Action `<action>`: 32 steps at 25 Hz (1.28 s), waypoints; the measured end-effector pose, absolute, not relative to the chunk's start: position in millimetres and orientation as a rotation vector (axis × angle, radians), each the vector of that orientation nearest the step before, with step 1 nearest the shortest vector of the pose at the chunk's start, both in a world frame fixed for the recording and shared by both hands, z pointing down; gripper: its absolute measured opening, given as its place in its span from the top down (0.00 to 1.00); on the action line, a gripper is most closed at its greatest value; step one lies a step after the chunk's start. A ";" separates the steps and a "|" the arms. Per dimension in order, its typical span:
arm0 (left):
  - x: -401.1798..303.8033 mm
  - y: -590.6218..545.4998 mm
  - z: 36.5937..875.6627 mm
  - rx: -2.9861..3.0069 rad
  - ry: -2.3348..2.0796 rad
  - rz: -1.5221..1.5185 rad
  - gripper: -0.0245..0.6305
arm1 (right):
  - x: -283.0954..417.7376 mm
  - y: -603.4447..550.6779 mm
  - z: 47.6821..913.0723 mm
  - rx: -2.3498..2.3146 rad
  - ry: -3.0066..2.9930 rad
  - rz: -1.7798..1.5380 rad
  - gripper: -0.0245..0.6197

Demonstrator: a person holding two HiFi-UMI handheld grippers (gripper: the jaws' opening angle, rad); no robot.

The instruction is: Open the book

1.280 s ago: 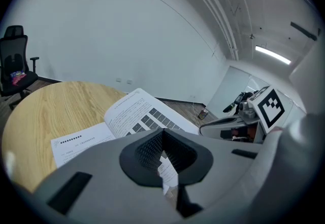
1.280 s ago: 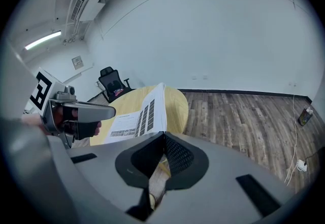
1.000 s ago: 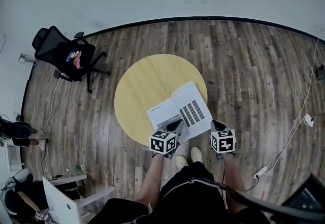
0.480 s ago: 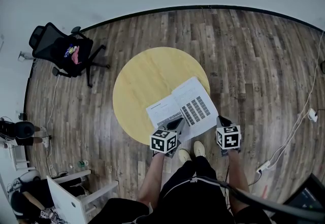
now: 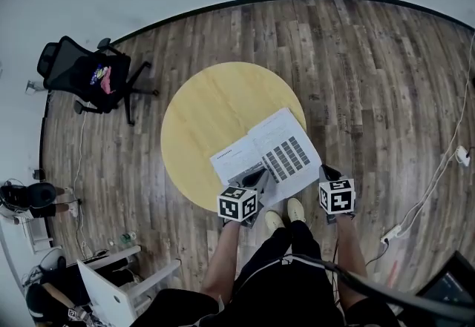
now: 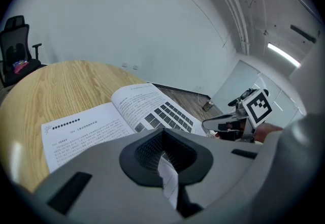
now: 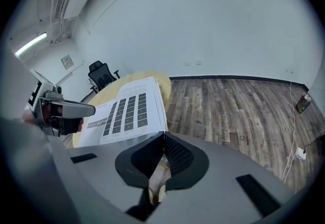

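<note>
Yellow table [image 5: 194,121], book [image 5: 269,156] lying open on it

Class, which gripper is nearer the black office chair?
Left. The left gripper is at the open book, on the side of the chair; the right gripper is off the book's right corner, farther away.

The head view looks steeply down from high above the round yellow wooden desk [image 5: 208,107], with the open white printed book [image 5: 278,151] at its 5 o'clock rim. Both gripper views sit low and close and share those pages, the left from the book's 7 o'clock, the right from 4 o'clock.
</note>
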State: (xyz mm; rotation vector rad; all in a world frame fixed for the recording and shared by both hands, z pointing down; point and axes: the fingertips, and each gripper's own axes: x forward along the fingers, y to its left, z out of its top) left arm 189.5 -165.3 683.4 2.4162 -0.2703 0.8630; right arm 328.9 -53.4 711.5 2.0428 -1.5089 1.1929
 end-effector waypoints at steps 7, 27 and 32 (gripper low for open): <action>198.2 -166.0 697.9 2.395 -0.265 0.905 0.96 | 336.8 -55.4 727.5 2.030 -1.511 1.229 0.95; 204.4 -152.3 716.9 2.361 -0.240 0.986 0.96 | 336.8 -54.9 756.1 1.982 -1.529 1.306 0.95; 199.1 -154.7 719.4 2.356 -0.240 0.999 0.96 | 336.2 -58.4 760.4 1.979 -1.525 1.305 0.95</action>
